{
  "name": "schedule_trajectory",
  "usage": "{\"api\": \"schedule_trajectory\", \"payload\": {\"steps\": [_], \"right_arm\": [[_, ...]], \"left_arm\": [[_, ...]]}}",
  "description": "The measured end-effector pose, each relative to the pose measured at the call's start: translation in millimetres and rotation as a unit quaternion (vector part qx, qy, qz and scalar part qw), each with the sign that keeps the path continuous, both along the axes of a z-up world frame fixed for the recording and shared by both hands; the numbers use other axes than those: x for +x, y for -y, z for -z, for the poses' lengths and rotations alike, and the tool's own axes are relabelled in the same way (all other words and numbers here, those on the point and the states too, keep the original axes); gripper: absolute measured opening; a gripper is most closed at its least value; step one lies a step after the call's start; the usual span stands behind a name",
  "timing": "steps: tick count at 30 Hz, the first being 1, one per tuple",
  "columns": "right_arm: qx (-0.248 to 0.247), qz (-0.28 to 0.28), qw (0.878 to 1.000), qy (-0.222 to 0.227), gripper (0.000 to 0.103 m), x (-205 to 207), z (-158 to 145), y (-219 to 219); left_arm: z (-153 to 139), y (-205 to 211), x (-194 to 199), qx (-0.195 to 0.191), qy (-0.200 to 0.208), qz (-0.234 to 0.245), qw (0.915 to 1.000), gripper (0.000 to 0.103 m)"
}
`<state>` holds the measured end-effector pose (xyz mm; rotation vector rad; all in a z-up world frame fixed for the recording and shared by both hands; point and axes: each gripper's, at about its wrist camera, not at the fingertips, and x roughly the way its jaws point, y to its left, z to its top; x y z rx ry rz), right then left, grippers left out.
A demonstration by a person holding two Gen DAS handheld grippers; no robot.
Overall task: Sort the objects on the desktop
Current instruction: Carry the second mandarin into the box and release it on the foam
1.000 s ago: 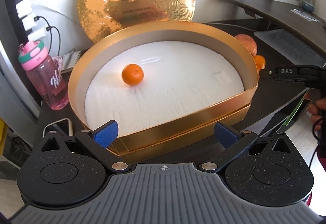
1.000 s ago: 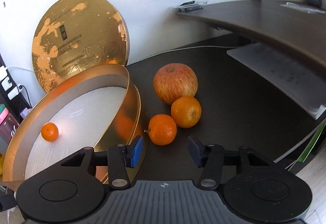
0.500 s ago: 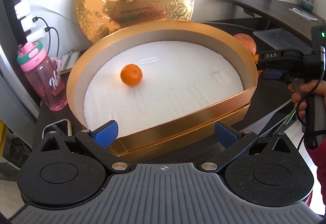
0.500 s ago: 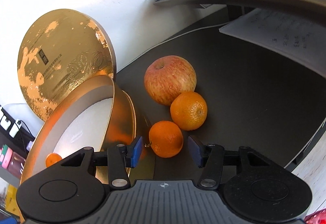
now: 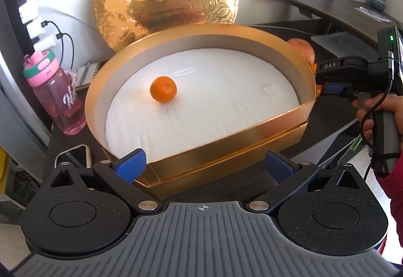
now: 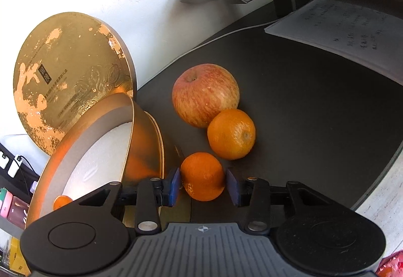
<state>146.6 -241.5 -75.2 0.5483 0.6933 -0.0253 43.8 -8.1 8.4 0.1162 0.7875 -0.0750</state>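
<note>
The left gripper (image 5: 204, 163) waits wide open in front of the gold box (image 5: 252, 135), where one orange (image 5: 163, 89) sits on the white pad. Right of the box, the right gripper (image 6: 202, 185) squeezes a second orange (image 6: 202, 176) on the desk (image 6: 314, 113), near a third orange (image 6: 231, 134) and an apple (image 6: 205, 98).

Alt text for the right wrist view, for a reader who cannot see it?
The right hand-held gripper has just closed its blue pads on a small orange lying on the dark desk. Behind it sit a second orange and an apple; left stands an open gold box, its lid leaning on the wall.
</note>
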Motion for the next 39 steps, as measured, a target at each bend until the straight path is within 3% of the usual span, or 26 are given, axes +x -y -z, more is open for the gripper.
{"api": "schedule_trajectory", "payload": {"steps": [7, 11, 16, 19, 28, 34, 39], "right_arm": [[-0.003, 0.018, 1.0, 0.0, 0.041, -25, -7, 9], [-0.018, 0.023, 0.999, 0.032, 0.041, -40, -32, 8], [-0.039, -0.026, 0.995, 0.087, 0.041, -41, -77, -23], [-0.059, -0.079, 0.991, 0.091, 0.041, -28, -88, -57], [-0.099, -0.19, 0.976, 0.037, 0.041, 36, -81, -150], [-0.073, -0.214, 0.973, -0.04, 0.041, 73, -58, -181], [-0.079, -0.213, 0.971, -0.075, 0.041, 85, -45, -197]], "left_arm": [[0, -4, -11, -0.005, 0.005, 0.008, 0.9999, 0.103], [-1, -9, -16, -0.012, 0.01, 0.012, 0.9998, 0.103], [-2, -20, -21, -0.032, 0.02, 0.011, 0.9992, 0.103], [-1, -29, -23, -0.039, 0.022, 0.005, 0.999, 0.103], [4, -64, -27, -0.059, 0.028, -0.019, 0.9977, 0.103], [8, -81, -27, -0.072, 0.028, -0.026, 0.9967, 0.103], [11, -90, -27, -0.078, 0.025, -0.031, 0.9962, 0.103]]}}
